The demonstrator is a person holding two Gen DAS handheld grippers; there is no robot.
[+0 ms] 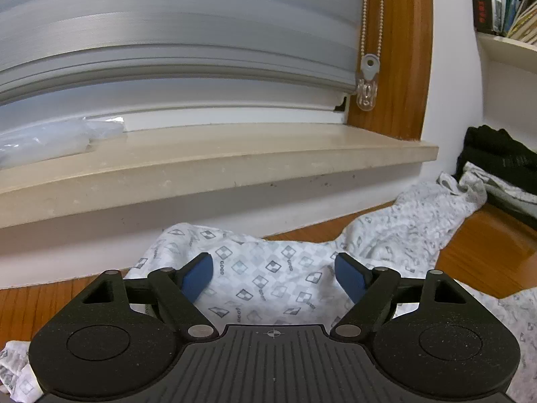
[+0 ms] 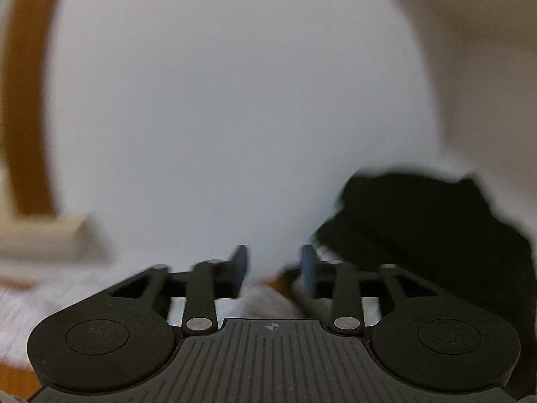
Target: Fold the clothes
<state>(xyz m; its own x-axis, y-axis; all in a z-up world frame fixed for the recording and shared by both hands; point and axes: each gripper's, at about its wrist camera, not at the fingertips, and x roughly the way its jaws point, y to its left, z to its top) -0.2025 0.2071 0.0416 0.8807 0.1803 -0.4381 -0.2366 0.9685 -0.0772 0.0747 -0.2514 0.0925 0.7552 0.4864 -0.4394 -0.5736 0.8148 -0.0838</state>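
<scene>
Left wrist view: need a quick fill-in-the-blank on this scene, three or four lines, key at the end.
1. The left gripper has its jaws ____ above the patterned garment.
2. The patterned garment lies on a ____ floor.
3. The bead chain hangs beside the window ____.
4. The folded garment by the wall is ____ in colour.

Missing words: open; wooden; blind; black

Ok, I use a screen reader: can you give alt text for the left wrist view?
The left gripper, jaws wide open and empty, hovers over a white patterned garment spread on a wooden floor. Behind it is a beige windowsill under grey blinds.
</scene>
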